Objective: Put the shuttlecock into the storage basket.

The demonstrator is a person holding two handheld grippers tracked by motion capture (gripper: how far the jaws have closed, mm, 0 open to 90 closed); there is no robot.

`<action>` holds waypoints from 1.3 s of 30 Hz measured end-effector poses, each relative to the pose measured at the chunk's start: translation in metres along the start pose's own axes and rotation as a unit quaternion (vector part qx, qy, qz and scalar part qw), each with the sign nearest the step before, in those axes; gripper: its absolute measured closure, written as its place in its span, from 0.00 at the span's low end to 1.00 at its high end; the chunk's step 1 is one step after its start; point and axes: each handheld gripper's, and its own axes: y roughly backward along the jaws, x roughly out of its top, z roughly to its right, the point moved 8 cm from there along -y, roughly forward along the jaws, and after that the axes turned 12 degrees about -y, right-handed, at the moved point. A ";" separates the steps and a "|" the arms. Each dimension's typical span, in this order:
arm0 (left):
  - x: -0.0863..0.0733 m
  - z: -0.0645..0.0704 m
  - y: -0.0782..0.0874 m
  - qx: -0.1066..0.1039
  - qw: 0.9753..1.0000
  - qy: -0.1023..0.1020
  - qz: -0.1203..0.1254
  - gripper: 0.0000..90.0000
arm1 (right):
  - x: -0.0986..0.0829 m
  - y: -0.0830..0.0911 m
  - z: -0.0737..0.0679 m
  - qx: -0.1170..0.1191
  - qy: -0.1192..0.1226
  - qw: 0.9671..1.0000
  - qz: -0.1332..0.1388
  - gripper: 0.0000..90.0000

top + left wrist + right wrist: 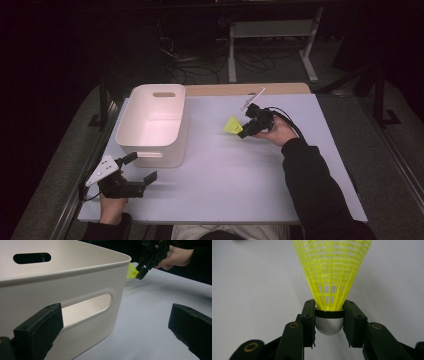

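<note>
The right gripper (246, 129) has its jaws closed on a yellow shuttlecock (233, 125), pinching the rounded silver-grey cork end where the black band meets the skirt; the right gripper view shows the cork seated between the two pads. It is held just above the tabletop (240, 170), toward the far edge and a little right of the middle, well apart from the white bin (150, 142) that sits at the far left corner.

The shuttlecock's long axis runs along the gripper's own line, cork at the jaws and the open mesh skirt pointing away from the hand, toward the bin and the left edge.

The left gripper (134, 179) rests near the near left corner, jaws wide apart and holding nothing, with one jaw just beside the bin's near handle slot.

This looks like the carry step: the shuttlecock is grasped and lifted, not yet delivered. The next move probably calls for travelling left over the bin's rim, clearing the wall with the skirt, then parting the jaws so it drops inside.
</note>
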 end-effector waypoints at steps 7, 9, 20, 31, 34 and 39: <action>0.000 -0.001 0.000 0.002 1.000 0.004 0.001 0.00 | 0.003 0.008 -0.010 0.002 0.010 1.000 0.012 0.70; 0.000 -0.001 0.000 0.004 1.000 0.004 0.000 0.00 | 0.005 0.011 -0.012 0.004 0.010 1.000 0.016 0.70; 0.000 -0.001 0.000 0.004 1.000 0.005 0.000 0.00 | 0.024 0.034 -0.030 0.012 0.033 0.999 0.037 0.70; 0.000 0.001 0.000 -0.004 1.000 0.003 0.003 0.00 | 0.040 0.054 -0.045 0.013 0.045 0.998 0.052 0.70; 0.000 0.000 0.000 -0.003 1.000 0.004 0.003 0.00 | 0.045 0.059 -0.048 0.016 0.046 0.997 0.060 0.70; 0.001 0.001 0.000 -0.005 1.000 0.003 0.004 0.00 | 0.053 0.063 -0.052 0.018 0.049 0.996 0.065 0.70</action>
